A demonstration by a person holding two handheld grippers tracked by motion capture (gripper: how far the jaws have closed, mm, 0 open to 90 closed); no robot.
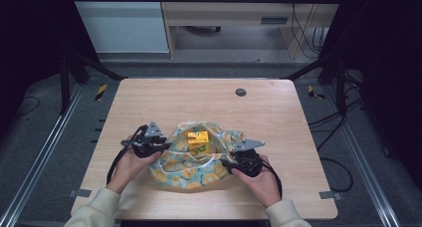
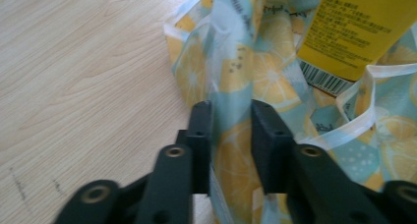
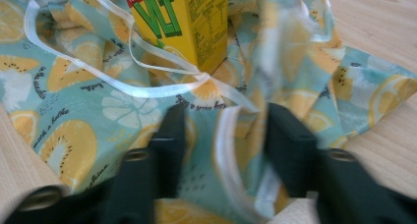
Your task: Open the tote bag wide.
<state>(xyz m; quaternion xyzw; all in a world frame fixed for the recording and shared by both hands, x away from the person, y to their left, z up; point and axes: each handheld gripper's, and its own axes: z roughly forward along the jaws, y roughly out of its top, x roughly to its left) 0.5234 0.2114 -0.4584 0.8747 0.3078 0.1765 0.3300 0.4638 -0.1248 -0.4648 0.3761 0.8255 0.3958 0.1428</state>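
One fabric bag (image 1: pixel 196 160) with a print of yellow fruit slices on pale blue lies on the wooden counter (image 1: pixel 199 97), in the near middle part of it. On the bag stands one yellow drink carton (image 1: pixel 198 141), about in the middle of the cloth. In the left gripper view the carton (image 2: pixel 361 27) is cut off by the top and right edges, so only its printed side and a barcode are visible. In the right gripper view the carton (image 3: pixel 184 22) is cut off at the top, and only part of the green letters can be read. White drawstring cords (image 3: pixel 147 89) run in loops over the cloth just beside the carton; how many cords there are I cannot tell, because they cross each other.

There are two tools, one at each side of the bag. The left tool (image 1: pixel 148 141) is at the left edge of the bag, and its jaws pinch a raised fold of the bag cloth (image 2: pixel 231 135) between them. The right tool (image 1: pixel 242 160) is at the right edge of the bag. Its view is blurred; the jaws stand on both sides of a white-edged fold of the cloth (image 3: pixel 226 150), but gaps remain, so they are not yet pressing it.

One dark round cap (image 1: pixel 241 92) sits in the counter well behind the bag.
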